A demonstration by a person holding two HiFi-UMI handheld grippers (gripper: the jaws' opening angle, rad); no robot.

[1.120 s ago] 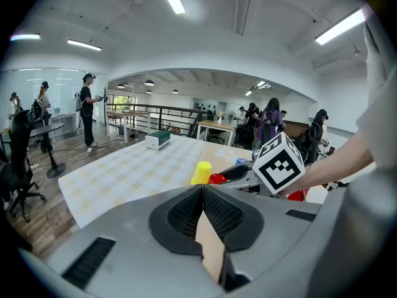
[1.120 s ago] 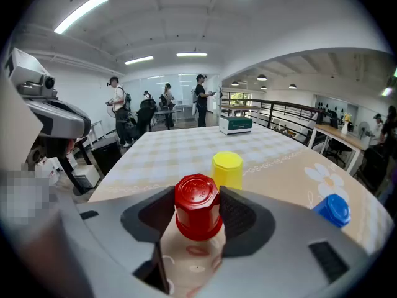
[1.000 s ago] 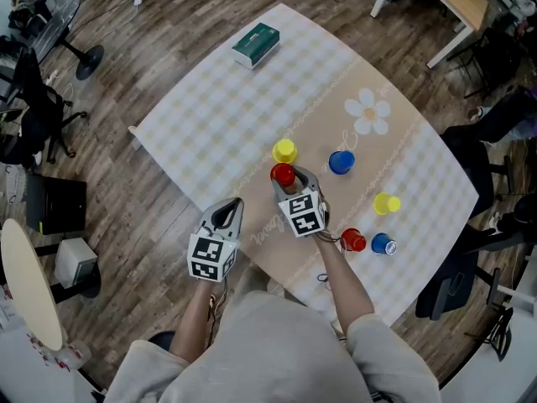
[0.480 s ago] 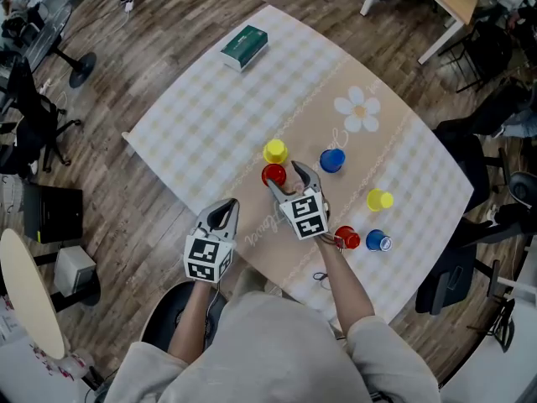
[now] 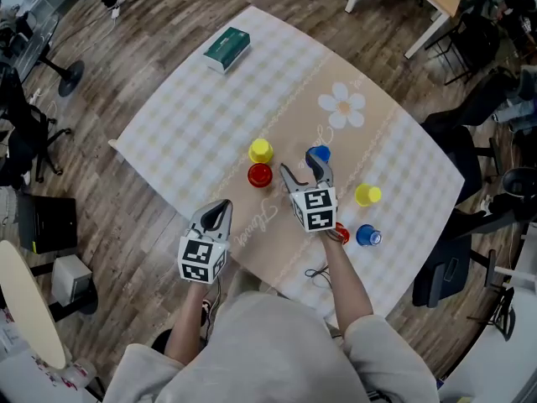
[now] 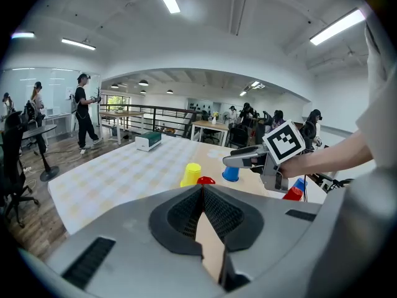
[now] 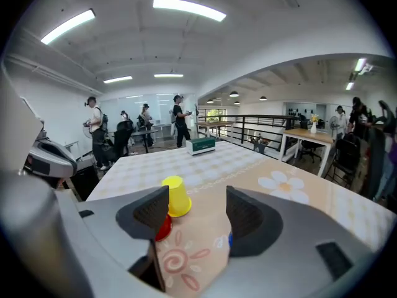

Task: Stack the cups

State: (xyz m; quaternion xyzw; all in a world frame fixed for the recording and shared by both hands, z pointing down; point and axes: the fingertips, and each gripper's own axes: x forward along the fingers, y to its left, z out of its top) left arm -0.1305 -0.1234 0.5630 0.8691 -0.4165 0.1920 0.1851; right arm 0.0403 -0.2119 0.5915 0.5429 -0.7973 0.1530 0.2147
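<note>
Right gripper [image 5: 304, 173], jaws wide and empty, off-centre by blue cup [image 5: 315, 152], so closing may topple it; left gripper [image 5: 216, 215] jaws together.

right gripper [image 5: 304, 168] jaws spread wide and empty; left gripper [image 5: 216, 214] jaws together.

No wording can be read. The cursive script [image 5: 262, 215] on the counter's cloth [image 5: 193, 116] is too small to make out; the green box [image 5: 226, 47] shows no legible label.

Red cup [image 5: 259, 175], yellow cup [image 5: 260, 150], checked tablecloth [image 5: 193, 116]
</note>
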